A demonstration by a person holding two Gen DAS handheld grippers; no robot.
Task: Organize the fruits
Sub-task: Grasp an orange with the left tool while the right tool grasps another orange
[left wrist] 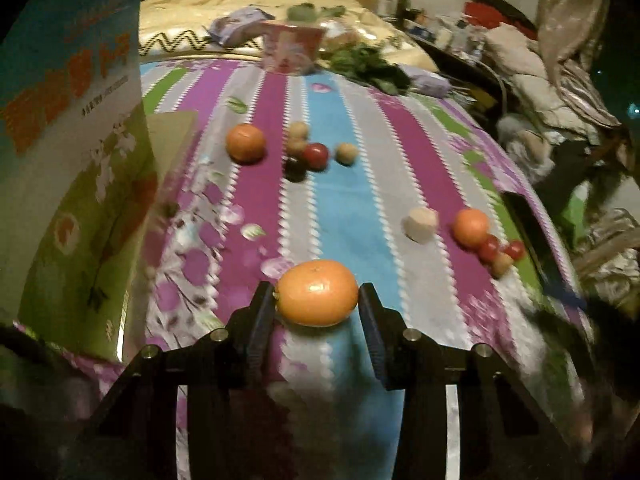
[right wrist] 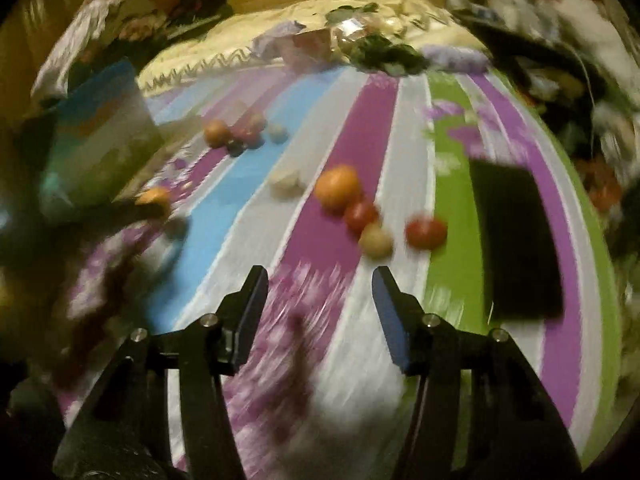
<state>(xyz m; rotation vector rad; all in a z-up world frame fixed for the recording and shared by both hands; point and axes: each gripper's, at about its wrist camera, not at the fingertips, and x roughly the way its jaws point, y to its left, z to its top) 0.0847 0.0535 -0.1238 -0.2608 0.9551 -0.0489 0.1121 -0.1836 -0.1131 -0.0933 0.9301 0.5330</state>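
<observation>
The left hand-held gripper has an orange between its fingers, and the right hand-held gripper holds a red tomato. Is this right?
Not quite. The left hand-held gripper does have the orange between its fingers, but the right hand-held gripper holds nothing; the right wrist view shows it open.

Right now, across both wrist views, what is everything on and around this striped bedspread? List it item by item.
Round orange citrus fruits: three; one between the left gripper's fingers, one far left, one right.
Small red round fruits: three; one in the far cluster, two beside the right orange.
Small tan round fruits: about four, mostly in the far cluster.
Dark round fruit: one, far cluster.
Pale cut chunk: one, right of centre.
Blue-green cardboard box: one, left.
Pink cup: one, far end.
Leafy greens: one bunch, beside the cup.
Black flat rectangle: one, right edge.
Striped bedspread: purple, blue, grey, green.
Left gripper: around the orange.
Right gripper: open, empty.
</observation>
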